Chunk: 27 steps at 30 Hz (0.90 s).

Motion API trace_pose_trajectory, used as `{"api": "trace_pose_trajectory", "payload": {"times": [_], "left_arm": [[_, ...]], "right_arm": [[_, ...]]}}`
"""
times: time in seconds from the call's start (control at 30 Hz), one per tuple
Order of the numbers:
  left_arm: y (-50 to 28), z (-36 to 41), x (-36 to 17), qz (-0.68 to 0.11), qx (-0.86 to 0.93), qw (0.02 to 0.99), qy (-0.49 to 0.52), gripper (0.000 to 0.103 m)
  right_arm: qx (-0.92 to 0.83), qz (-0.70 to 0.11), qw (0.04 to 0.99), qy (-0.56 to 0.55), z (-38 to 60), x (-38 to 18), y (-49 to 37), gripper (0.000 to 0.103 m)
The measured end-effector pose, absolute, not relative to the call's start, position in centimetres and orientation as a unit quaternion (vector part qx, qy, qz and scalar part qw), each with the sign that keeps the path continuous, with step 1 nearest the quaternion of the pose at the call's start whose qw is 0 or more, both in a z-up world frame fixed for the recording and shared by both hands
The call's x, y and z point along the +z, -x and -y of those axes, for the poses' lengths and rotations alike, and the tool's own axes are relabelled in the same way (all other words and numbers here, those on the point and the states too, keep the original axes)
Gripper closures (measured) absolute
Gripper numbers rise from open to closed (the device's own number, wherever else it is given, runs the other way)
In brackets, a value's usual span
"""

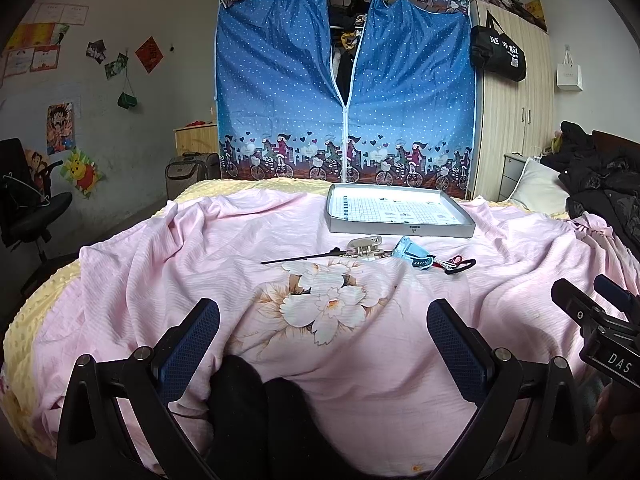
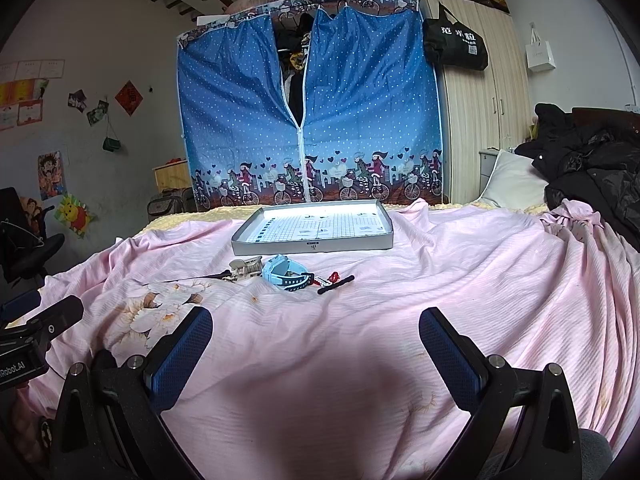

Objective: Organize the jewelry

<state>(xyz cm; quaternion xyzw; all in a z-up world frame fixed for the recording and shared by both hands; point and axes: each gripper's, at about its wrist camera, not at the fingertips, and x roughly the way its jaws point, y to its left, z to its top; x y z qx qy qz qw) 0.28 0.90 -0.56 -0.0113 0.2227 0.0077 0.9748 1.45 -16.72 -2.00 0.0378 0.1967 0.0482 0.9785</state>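
Nothing is picked up yet; this looks like the opening step, before the first reach. The left gripper [image 1: 323, 330] hovers with its blue-padded fingers spread wide and empty over the pink flowered bedsheet [image 1: 168, 264], and the right gripper [image 2: 316, 338] is likewise spread and holding nothing.

In the right wrist view the jewelry lies in a loose cluster at about 12 o'clock, well ahead of the fingers: a light-blue plastic wristwatch [image 2: 285, 271], a cream-coloured claw hair clip [image 2: 246, 267] just at its 9 o'clock, a thin dark hair stick [image 2: 208, 277] further left, and a black cord bracelet with red beads [image 2: 335, 280] at its 3 o'clock. The shallow grey cardboard tray [image 2: 316, 245] sits just beyond them.

The next move probably calls for easing one gripper forward and closing on a single piece, likely the bracelet for the right side, without snagging its neighbours.
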Motion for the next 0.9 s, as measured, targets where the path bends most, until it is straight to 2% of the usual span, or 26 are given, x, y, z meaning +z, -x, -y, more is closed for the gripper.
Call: {"api": "trace_pose_trajectory", "payload": {"times": [0.9], "left_arm": [[-0.4,-0.6,-1.0,-0.232,0.001,0.973,0.011,0.002]], "right_arm": [[0.046,-0.208,0.976,-0.036,16.3,-3.1,-1.7,0.0]]}}
